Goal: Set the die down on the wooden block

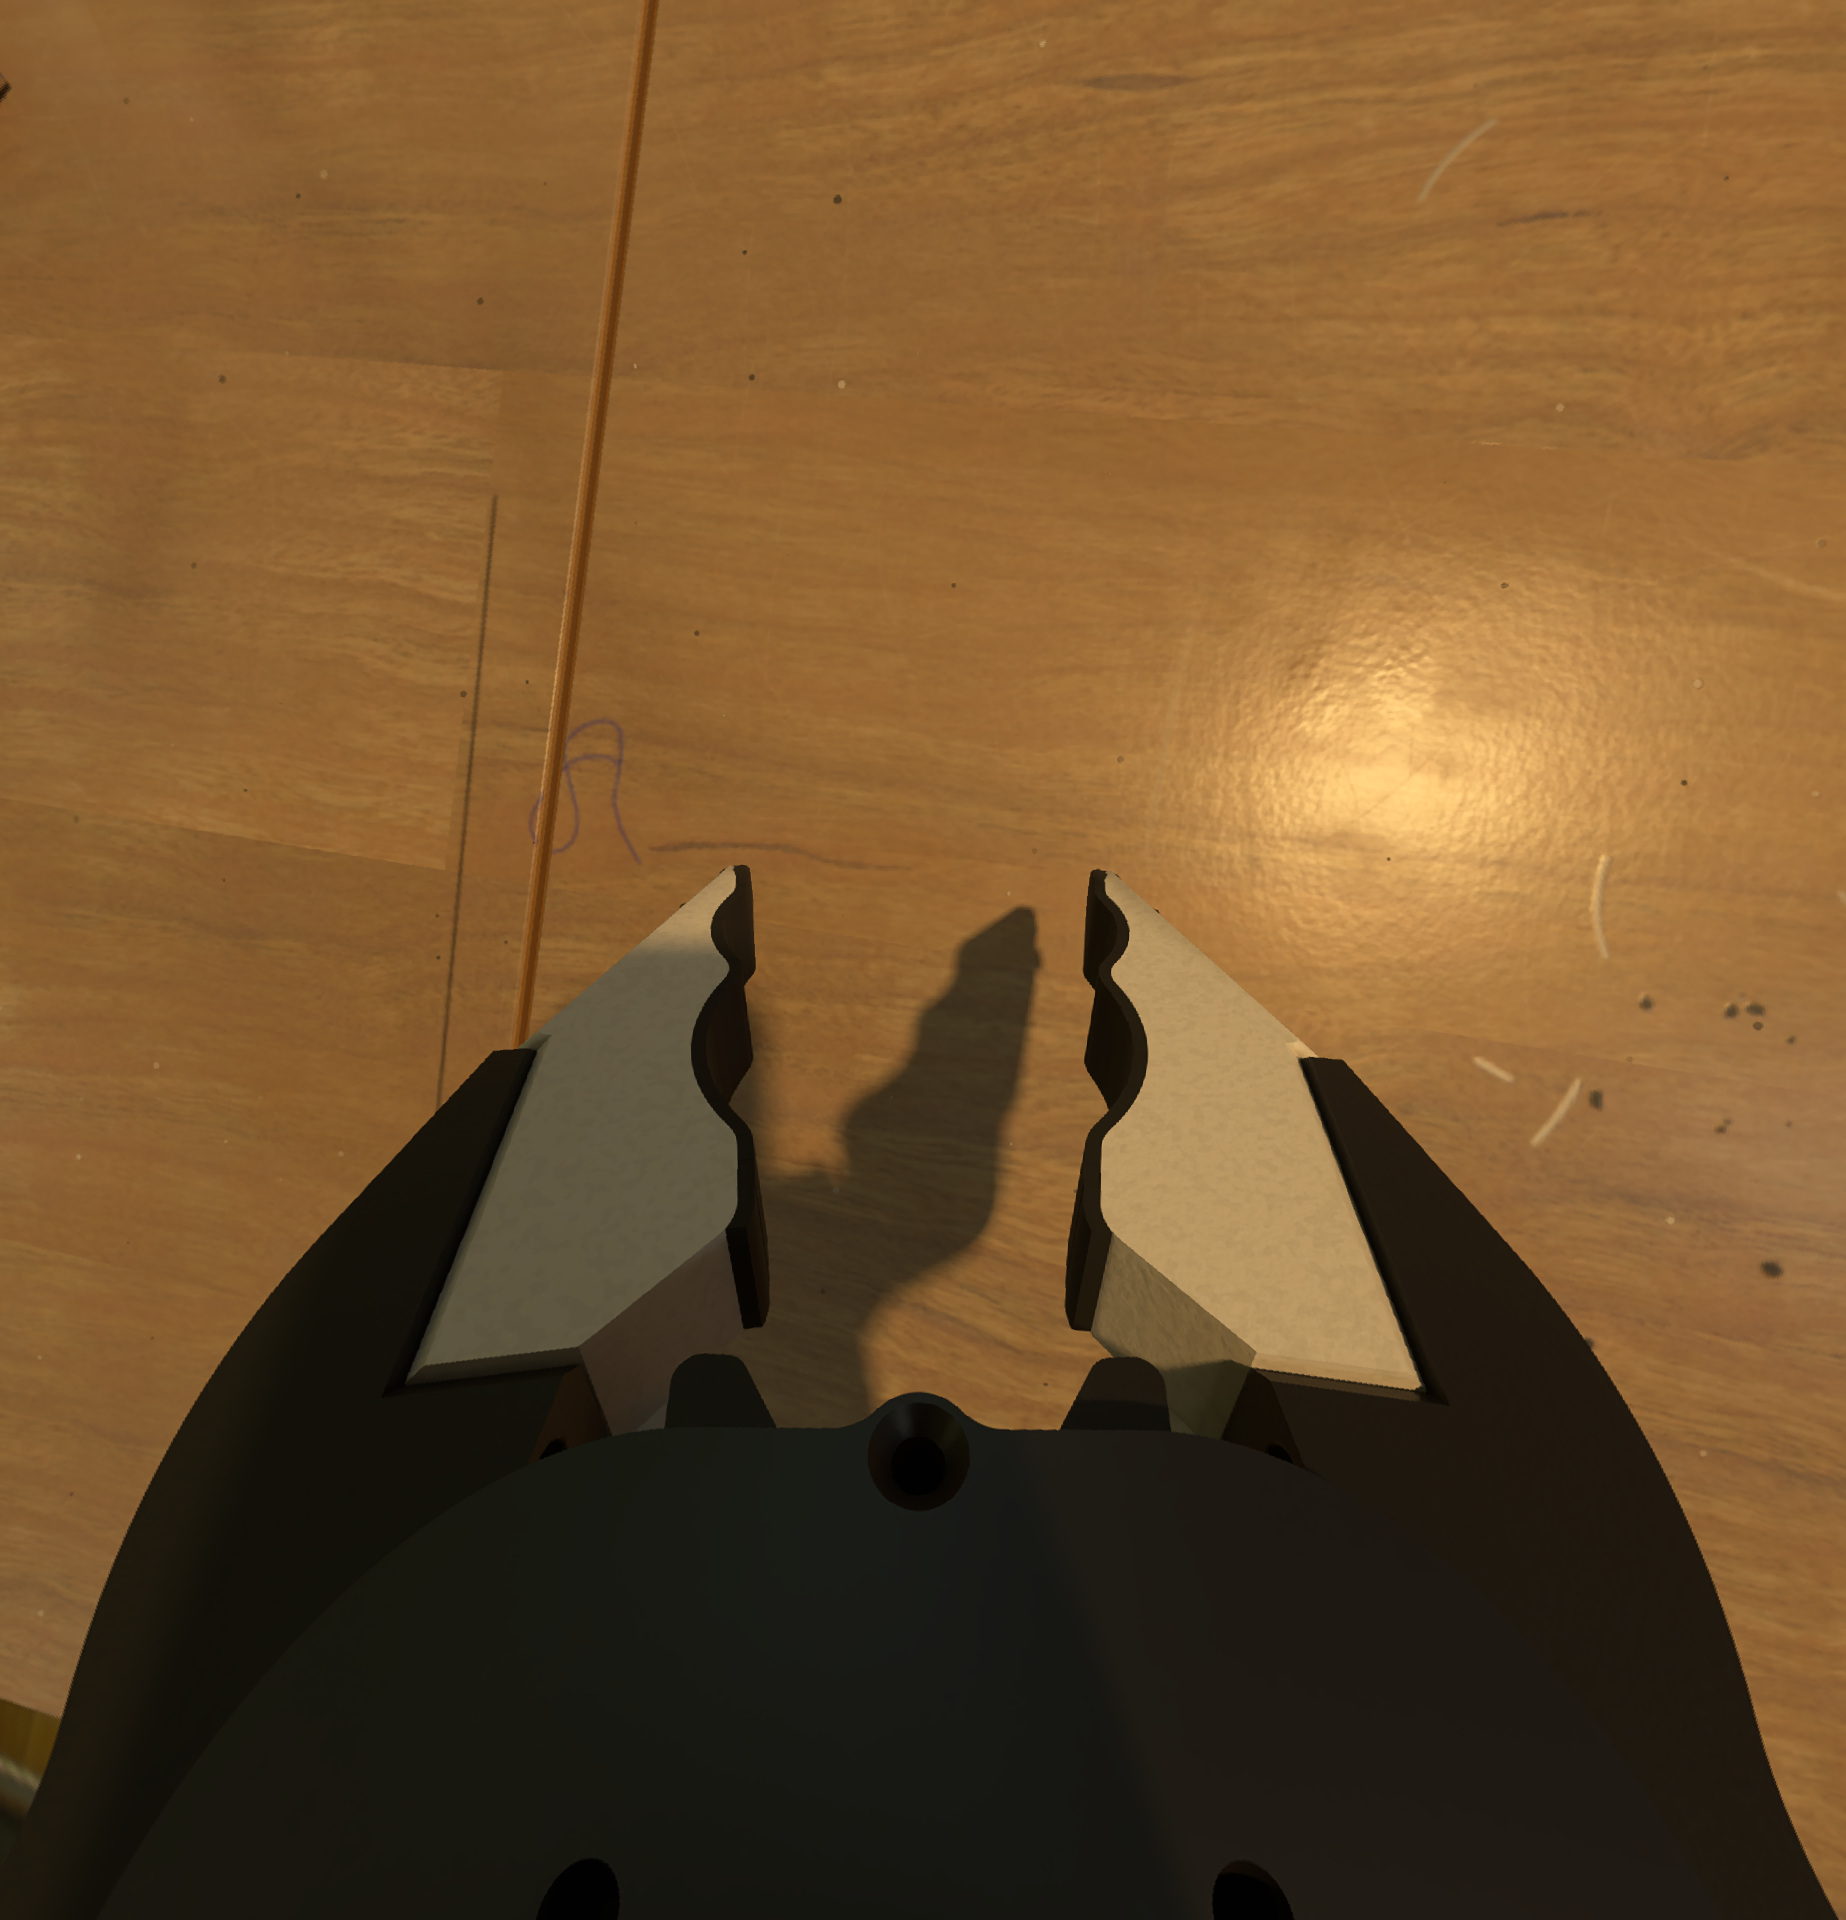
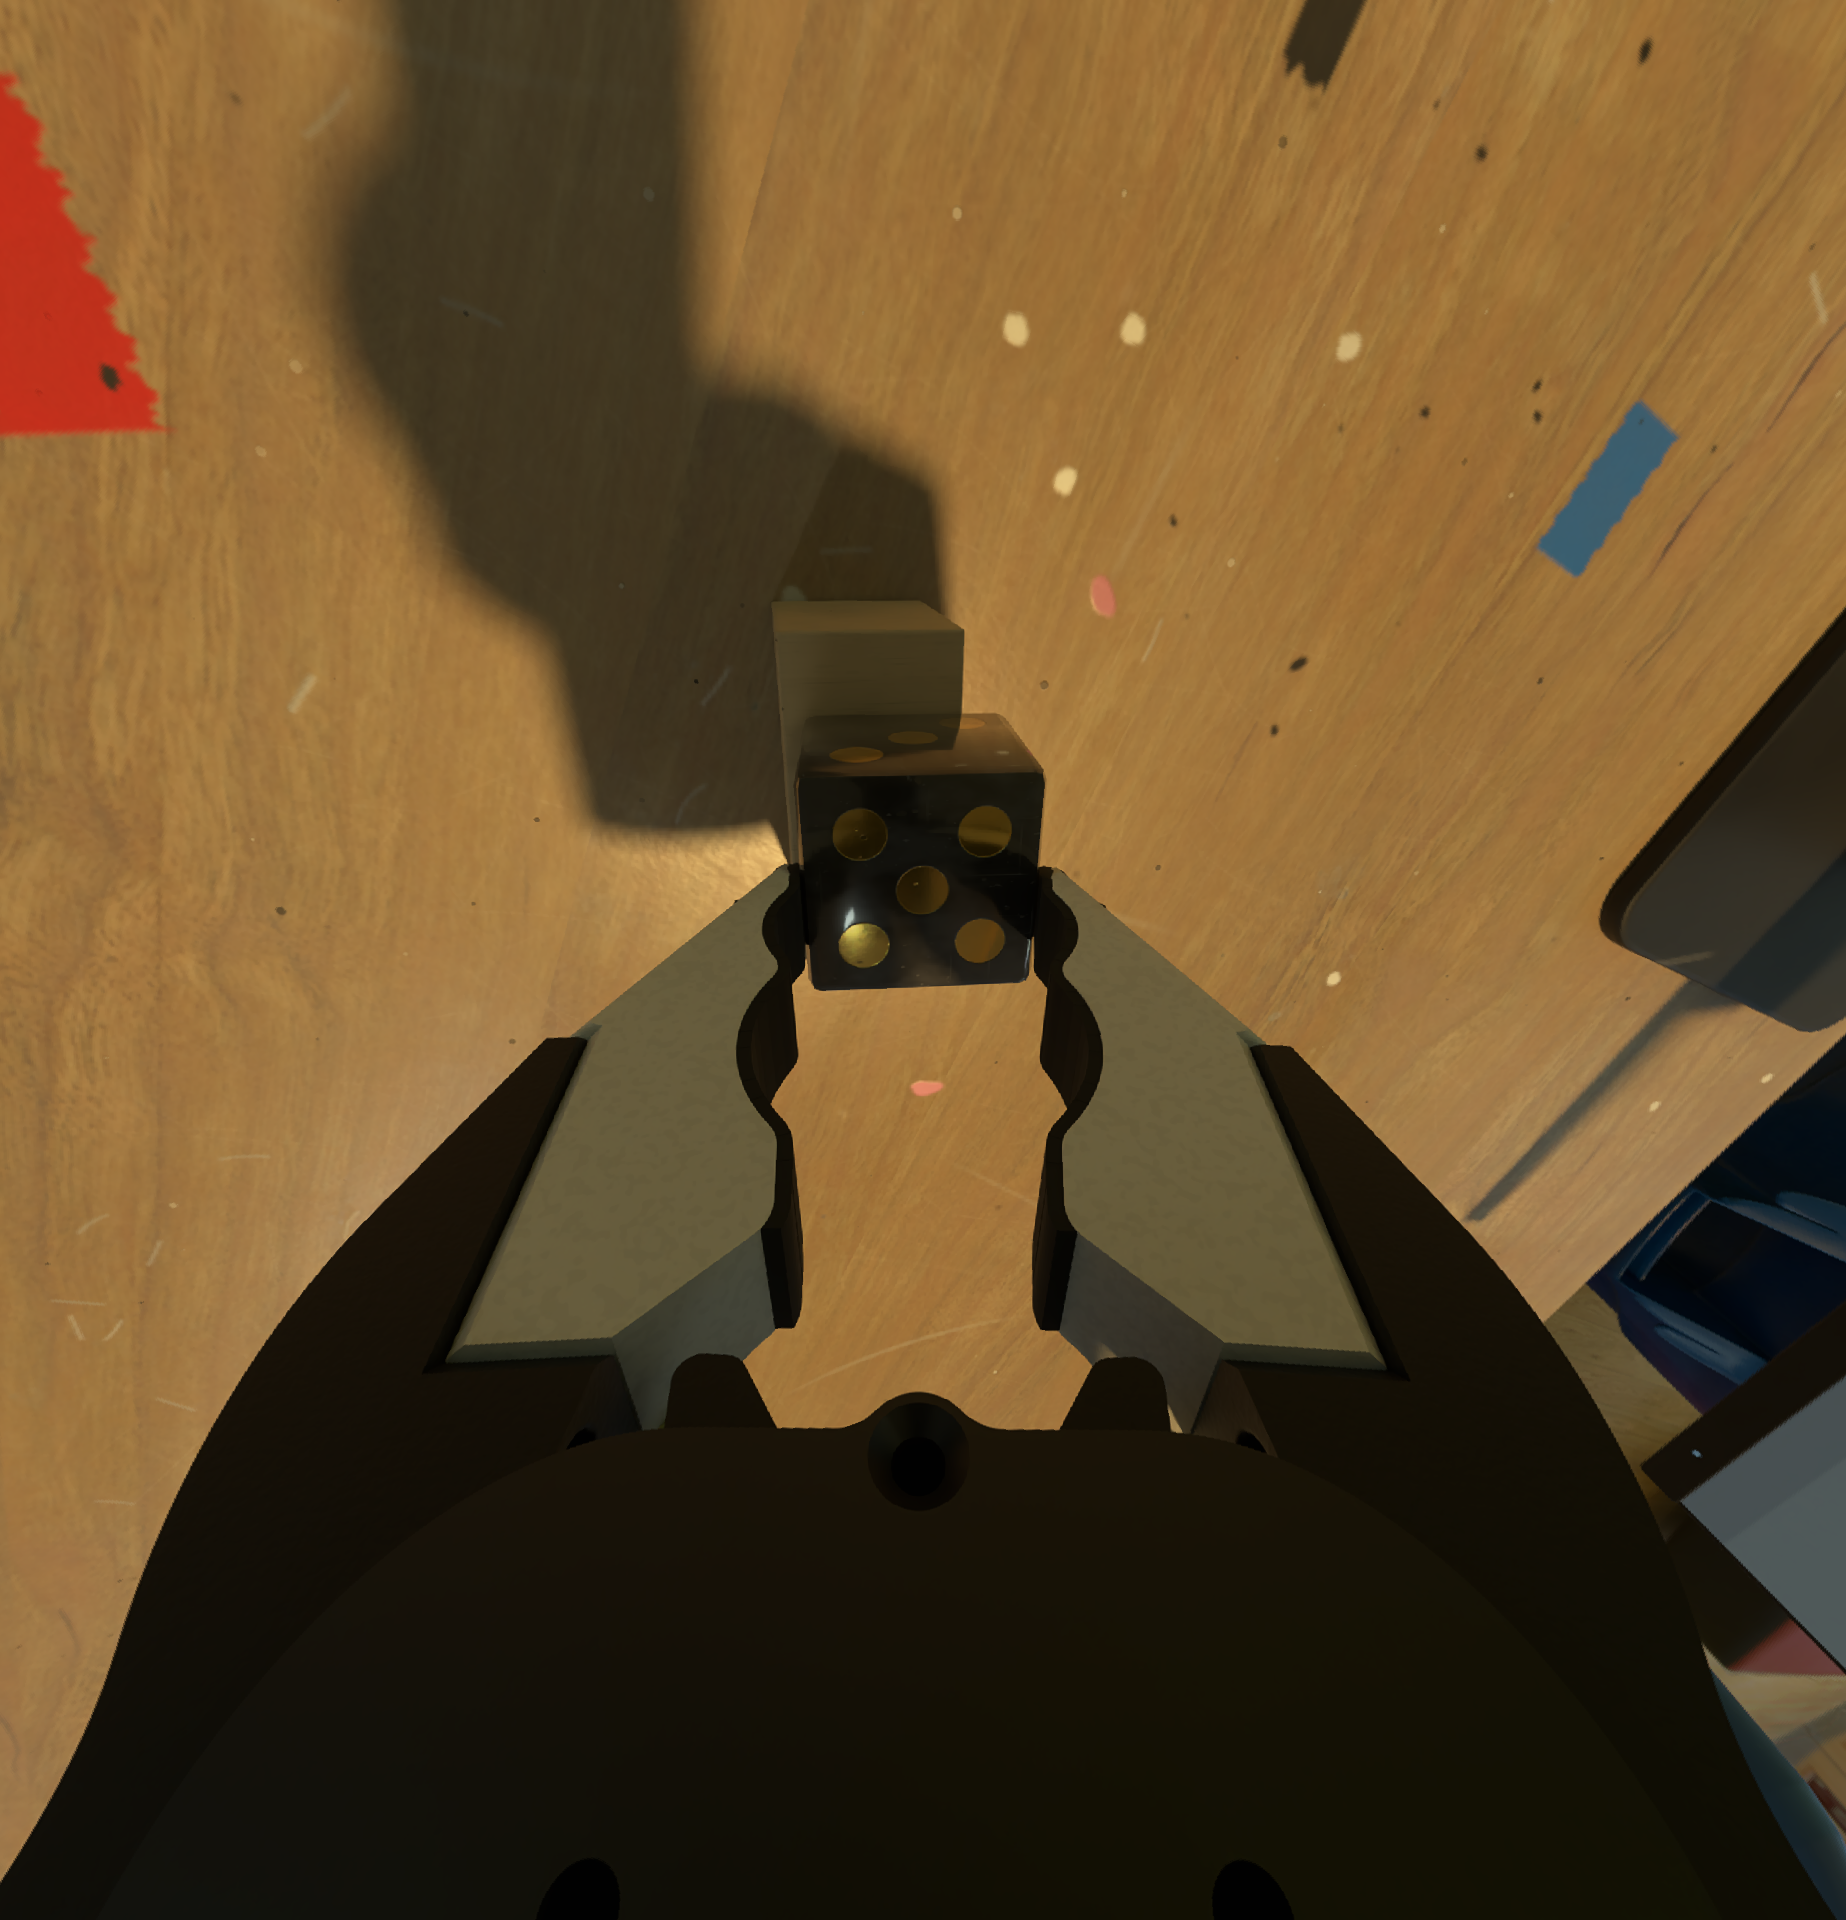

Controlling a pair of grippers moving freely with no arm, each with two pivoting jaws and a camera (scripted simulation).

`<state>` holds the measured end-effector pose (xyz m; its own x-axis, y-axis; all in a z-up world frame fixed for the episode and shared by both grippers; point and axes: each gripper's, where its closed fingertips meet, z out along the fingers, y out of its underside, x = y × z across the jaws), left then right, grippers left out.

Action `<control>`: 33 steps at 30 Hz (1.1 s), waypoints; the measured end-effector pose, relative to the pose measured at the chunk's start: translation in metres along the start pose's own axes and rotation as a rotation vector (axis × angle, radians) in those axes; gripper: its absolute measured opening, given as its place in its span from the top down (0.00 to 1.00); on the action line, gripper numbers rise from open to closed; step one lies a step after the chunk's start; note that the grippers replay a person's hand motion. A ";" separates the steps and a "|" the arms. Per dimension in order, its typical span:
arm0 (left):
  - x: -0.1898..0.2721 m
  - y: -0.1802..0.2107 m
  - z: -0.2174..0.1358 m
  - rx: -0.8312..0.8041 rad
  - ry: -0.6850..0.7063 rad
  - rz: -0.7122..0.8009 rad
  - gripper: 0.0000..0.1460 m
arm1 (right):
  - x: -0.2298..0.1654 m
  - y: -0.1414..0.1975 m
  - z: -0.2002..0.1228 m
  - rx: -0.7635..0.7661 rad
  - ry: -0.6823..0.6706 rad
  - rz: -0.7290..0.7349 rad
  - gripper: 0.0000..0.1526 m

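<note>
The right tool (image 2: pixel 919 914) pinches the die (image 2: pixel 919 862) at its tips, just near of the block (image 2: pixel 877 655) on the bench (image 2: pixel 275 935). With so shallow a grip, the die could twist loose or land off-centre and tumble. The left tool (image 1: pixel 919 883), spread and empty, sees only bare bench; neither die nor block shows there.

We looked down on a worn wooden tabletop (image 1: pixel 1210 416), scratched and speckled, with a bright glare patch (image 1: pixel 1386 748) on its varnish. We saw a torn red patch (image 2: pixel 36 281) and a blue strip (image 2: pixel 1610 488) on it, and a dark tray-like object (image 2: pixel 1771 883) at its edge.
</note>
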<state>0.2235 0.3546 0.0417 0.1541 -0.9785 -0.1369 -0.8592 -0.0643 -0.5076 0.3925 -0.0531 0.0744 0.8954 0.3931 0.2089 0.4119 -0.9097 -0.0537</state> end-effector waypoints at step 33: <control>-0.012 0.003 -0.032 0.038 0.066 -0.044 0.59 | 0.002 -0.137 -0.104 0.758 0.461 0.140 0.62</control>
<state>0.2033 0.3603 0.0690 0.1580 -0.9858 -0.0576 -0.8332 -0.1018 -0.5436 0.3204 0.0584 0.1839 0.8566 0.0436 0.5142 0.4507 -0.5483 -0.7044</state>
